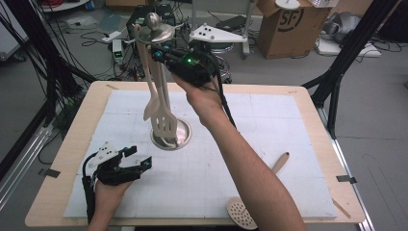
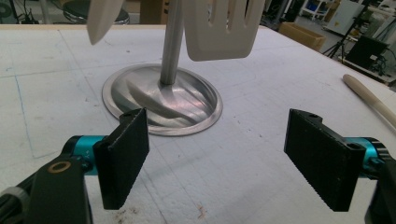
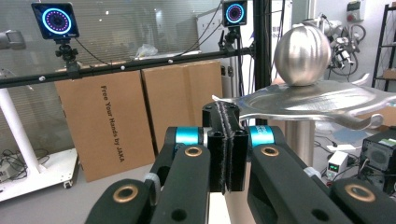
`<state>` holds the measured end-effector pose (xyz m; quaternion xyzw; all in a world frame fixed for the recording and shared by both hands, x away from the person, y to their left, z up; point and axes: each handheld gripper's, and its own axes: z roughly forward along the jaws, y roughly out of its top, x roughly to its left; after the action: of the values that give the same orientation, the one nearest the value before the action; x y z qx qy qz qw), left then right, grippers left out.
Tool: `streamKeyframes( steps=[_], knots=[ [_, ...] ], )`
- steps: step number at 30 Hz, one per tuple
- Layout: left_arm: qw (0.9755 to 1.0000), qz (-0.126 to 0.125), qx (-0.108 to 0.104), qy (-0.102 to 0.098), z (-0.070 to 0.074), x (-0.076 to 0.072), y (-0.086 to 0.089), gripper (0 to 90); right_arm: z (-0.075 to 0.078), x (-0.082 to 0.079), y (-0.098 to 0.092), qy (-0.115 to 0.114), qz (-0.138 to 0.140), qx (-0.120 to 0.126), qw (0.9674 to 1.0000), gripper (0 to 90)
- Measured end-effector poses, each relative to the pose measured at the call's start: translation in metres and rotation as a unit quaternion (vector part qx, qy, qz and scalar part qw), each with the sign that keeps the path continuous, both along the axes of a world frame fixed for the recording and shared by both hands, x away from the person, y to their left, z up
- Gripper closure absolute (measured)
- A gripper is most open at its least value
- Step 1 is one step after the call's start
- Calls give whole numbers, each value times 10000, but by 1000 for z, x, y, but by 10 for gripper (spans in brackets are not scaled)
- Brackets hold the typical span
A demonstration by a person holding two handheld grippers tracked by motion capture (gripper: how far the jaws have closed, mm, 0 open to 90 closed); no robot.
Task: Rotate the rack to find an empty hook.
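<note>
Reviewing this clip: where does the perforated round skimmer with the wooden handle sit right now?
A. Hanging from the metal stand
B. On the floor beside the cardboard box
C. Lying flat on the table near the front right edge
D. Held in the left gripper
C: in the high view the skimmer lies flat on the table's white mat near the front right edge, partly behind the person's right forearm, apart from the metal stand.
</note>
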<state>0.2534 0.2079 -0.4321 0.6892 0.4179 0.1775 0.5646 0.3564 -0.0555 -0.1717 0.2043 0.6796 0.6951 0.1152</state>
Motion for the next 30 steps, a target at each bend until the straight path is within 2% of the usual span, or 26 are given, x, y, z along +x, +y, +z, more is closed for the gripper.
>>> streamKeyframes(
  steps=[7,13,19,24,27,30],
  knots=[
    [10000,27,-40,15,0,0,2,228,-2,1,-8,36,-68,32,10000,900],
    [10000,-11,1,14,0,0,1,228,-8,17,-31,245,-366,115,9990,900],
    [10000,20,-13,14,0,0,3,228,-13,30,-43,442,-568,244,9971,900],
    [10000,25,-38,24,0,0,2,228,-7,29,-49,302,-546,515,9967,900],
    [10000,15,-24,23,0,0,2,228,-3,26,-50,178,-452,562,9972,900],
    [10000,12,3,23,0,0,2,228,-2,23,-50,141,-450,478,9977,900]
  ],
)
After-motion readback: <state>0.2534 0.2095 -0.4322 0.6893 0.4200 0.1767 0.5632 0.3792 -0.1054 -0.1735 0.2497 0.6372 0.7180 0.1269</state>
